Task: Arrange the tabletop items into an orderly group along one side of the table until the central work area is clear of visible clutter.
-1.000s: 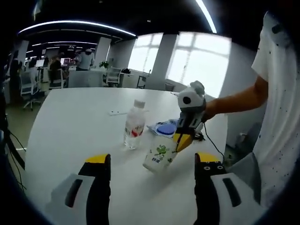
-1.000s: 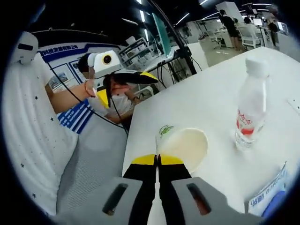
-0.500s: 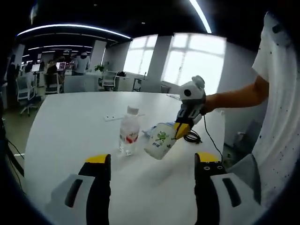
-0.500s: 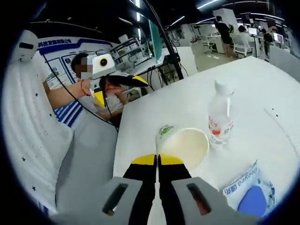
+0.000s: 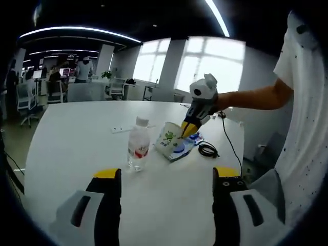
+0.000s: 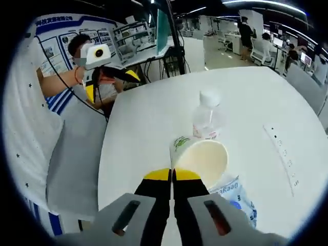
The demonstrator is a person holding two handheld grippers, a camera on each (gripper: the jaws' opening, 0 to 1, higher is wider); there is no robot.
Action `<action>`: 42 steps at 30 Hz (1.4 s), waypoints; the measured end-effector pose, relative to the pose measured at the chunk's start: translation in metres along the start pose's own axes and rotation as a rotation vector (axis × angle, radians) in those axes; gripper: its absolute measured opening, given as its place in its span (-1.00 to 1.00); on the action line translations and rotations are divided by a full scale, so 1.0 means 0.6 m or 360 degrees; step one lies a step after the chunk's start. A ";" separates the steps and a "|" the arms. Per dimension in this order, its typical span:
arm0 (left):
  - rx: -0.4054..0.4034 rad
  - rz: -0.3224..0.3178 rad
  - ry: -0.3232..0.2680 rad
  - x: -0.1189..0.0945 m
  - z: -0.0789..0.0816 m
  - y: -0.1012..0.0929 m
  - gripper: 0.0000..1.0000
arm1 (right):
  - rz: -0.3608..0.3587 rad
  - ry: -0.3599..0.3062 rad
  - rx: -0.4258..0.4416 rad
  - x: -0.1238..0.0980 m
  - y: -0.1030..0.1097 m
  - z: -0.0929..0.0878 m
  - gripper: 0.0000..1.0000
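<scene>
white cup (image 5: pixel 169 139) with green print, white table (image 5: pixel 72 133)

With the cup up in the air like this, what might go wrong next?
The right claw pinches only the rim of the paper cup, so the thin wall might buckle or slip free. The cup hangs close to the water bottle and over the blue-and-white packet; a careless lowering may tip the bottle or land the cup crookedly on the packet.

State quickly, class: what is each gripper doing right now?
Left gripper: open, holding nothing.
Right gripper: shut on the paper cup's rim.
</scene>
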State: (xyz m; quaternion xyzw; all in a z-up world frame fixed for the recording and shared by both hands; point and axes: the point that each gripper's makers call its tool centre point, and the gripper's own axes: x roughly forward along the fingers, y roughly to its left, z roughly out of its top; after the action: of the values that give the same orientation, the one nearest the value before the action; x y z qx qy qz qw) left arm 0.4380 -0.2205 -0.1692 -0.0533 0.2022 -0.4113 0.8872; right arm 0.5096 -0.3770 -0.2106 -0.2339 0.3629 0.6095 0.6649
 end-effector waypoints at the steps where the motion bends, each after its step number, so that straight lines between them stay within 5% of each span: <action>1: 0.0000 0.0001 0.0001 0.000 -0.001 0.000 0.47 | -0.0011 0.0033 -0.0034 0.001 -0.005 -0.002 -1.00; 16: -0.0035 0.0030 0.0007 -0.009 -0.019 0.006 0.48 | -0.0104 0.0425 -0.0489 0.034 -0.056 -0.028 -1.00; 42: -0.0090 0.0033 0.0035 0.001 -0.044 0.013 0.47 | -0.0049 0.0820 -0.1044 0.082 -0.099 -0.070 -1.00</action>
State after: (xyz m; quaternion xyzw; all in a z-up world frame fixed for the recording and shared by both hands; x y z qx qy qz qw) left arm 0.4331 -0.2140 -0.1956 -0.0717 0.2239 -0.3968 0.8873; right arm 0.5591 -0.3862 -0.2827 -0.5836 0.3005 0.6043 0.4516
